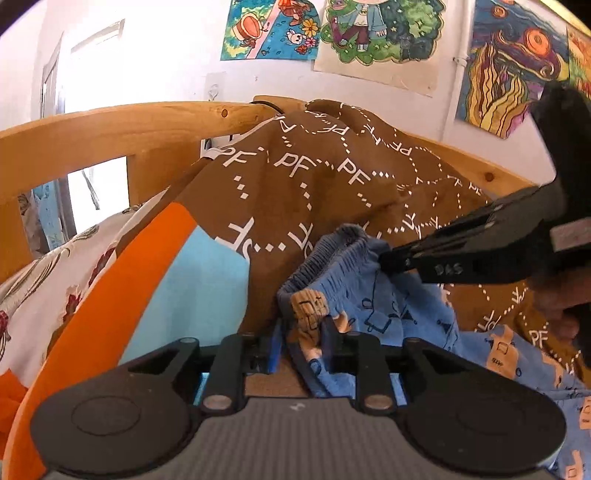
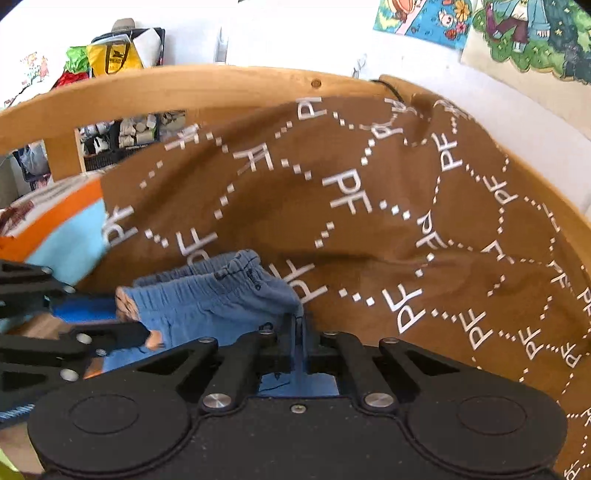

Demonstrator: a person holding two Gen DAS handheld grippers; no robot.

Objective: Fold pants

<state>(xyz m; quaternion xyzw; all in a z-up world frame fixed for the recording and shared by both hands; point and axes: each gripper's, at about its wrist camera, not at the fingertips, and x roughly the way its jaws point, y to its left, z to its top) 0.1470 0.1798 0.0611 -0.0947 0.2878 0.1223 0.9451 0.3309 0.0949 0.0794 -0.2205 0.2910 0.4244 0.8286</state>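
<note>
Small blue pants [image 1: 369, 295] with tan printed patches and a gathered elastic waistband are held up over a brown "PF" blanket [image 1: 314, 192]. My left gripper [image 1: 303, 332] is shut on the waistband's left end. My right gripper [image 1: 388, 262] enters from the right in the left wrist view and pinches the waistband's other end. In the right wrist view the pants [image 2: 210, 299] stretch between my right gripper [image 2: 299, 328], shut on the cloth, and my left gripper [image 2: 122, 325] at the left edge.
A wooden bed rail [image 1: 122, 125] curves behind the blanket [image 2: 369, 221]. An orange and light-blue cloth [image 1: 177, 288] lies to the left. Drawings [image 1: 373, 29] hang on the white wall. Bags and clutter [image 2: 114, 51] stand beyond the rail.
</note>
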